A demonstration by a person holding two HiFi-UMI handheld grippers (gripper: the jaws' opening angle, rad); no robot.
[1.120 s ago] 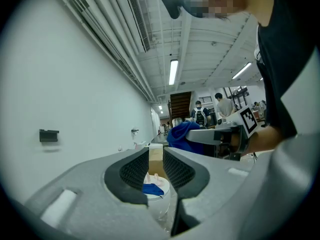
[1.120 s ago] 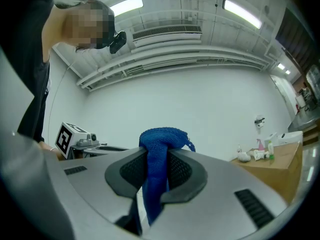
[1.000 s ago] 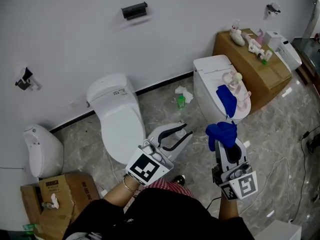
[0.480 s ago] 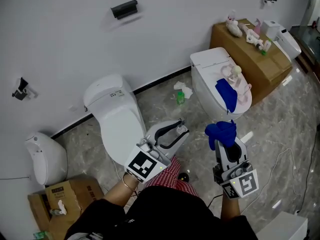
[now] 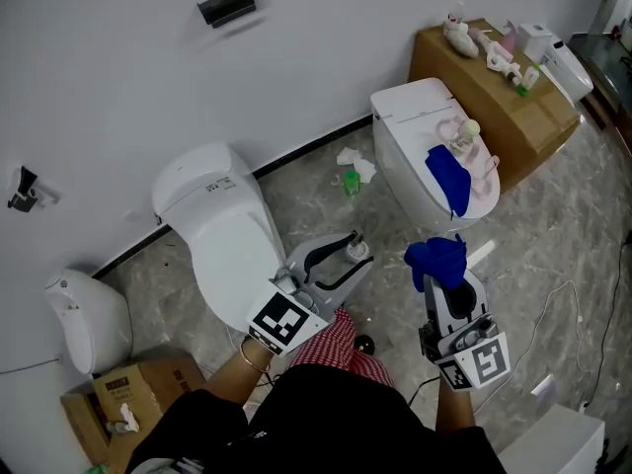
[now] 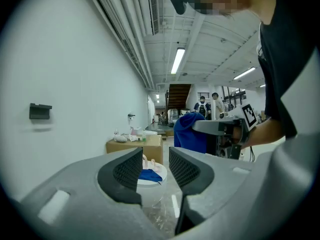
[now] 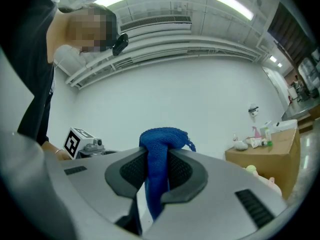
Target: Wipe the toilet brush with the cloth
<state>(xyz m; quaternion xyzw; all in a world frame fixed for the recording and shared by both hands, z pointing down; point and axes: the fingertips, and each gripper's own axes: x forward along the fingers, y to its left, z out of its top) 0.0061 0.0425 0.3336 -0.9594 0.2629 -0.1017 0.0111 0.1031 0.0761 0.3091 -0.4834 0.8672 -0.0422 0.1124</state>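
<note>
Right gripper view: right gripper (image 7: 156,170) pinches the blue cloth (image 7: 163,138). Left gripper (image 6: 155,168) jaws have just been opening and stand apart, with nothing between them. Judged an approach step; next, the left needs to grasp the toilet brush.

Count: toilet (image 5: 222,250) (image 5: 405,131) x2; blue cloth (image 5: 439,258) (image 5: 449,184) x2; cardboard box (image 5: 513,117) (image 5: 153,383) x2.

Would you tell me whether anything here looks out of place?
Crumpled white paper and a small green bottle lie like litter on the floor by the wall, left of the right-hand toilet. A blue cloth and pink toys sit on its lid.
</note>
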